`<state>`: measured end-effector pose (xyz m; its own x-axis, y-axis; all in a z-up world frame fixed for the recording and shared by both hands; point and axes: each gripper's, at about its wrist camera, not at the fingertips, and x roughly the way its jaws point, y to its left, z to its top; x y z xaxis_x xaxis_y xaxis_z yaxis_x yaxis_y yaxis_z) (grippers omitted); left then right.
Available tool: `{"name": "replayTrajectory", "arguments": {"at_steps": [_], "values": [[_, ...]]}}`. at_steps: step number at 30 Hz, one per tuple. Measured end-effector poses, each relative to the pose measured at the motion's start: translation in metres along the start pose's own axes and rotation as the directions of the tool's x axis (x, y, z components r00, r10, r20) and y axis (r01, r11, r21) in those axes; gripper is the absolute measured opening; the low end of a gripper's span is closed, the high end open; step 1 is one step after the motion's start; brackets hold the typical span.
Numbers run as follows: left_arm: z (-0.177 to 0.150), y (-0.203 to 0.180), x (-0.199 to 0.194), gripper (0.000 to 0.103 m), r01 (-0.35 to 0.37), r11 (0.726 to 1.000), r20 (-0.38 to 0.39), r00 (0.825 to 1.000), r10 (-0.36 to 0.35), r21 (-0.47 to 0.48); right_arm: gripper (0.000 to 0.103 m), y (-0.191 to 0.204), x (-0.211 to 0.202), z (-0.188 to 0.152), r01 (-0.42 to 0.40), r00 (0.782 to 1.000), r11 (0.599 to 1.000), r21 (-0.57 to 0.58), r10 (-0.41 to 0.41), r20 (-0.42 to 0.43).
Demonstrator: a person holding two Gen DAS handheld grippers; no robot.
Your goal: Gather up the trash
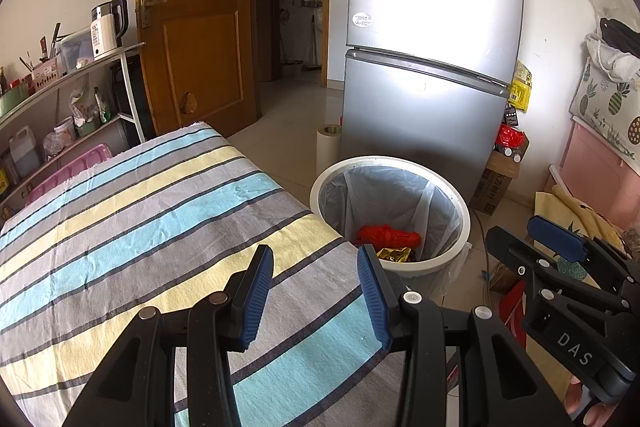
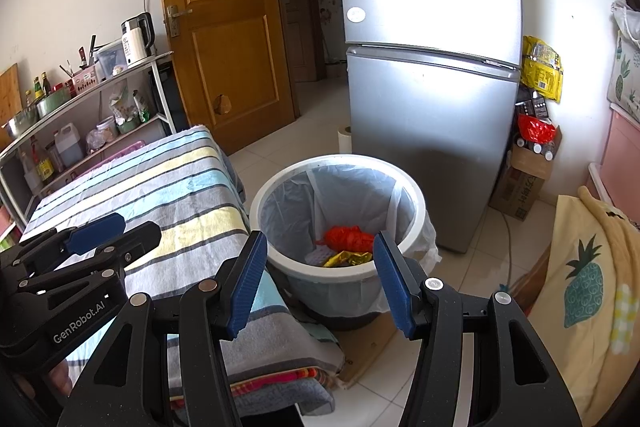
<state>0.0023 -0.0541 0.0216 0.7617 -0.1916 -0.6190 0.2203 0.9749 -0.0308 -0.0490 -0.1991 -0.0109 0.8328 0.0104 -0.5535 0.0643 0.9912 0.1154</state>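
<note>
Two hand-held grippers show, each with two blue-padded fingers spread apart and nothing between them. The left gripper hangs above the right-hand edge of a table covered by one striped cloth in blue, yellow and grey. The right gripper hangs just past that edge, over the near rim of the bin, with the left gripper low at the left of its view.

One round white trash bin stands on the tiled floor, just beside the table's right edge and in front of one tall silver fridge. A clear bag lines the bin. At the bottom lie two clear pieces of trash, touching each other: one crumpled red wrapper and one shiny gold wrapper. A pale, dotted scrap lies beside them; what it is cannot be told.

One white paper roll stands upright on the floor between the bin and the fridge's left corner. One brown wooden door is behind the table. One metal shelf rack against the left wall carries a white kettle, bottles and bowls, too many and too small to count. One cardboard box sits on the floor to the right of the fridge.
</note>
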Motion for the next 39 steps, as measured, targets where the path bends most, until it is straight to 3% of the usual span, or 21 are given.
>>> {"name": "replayTrajectory", "arguments": {"at_steps": [39], "values": [[-0.0043,-0.0018,0.0037,0.044,0.031,1.000,-0.023,0.999,-0.031,-0.004,0.056,-0.0021,-0.0012,0.0005,0.001,1.000,1.000,0.004,-0.001,0.000]]}}
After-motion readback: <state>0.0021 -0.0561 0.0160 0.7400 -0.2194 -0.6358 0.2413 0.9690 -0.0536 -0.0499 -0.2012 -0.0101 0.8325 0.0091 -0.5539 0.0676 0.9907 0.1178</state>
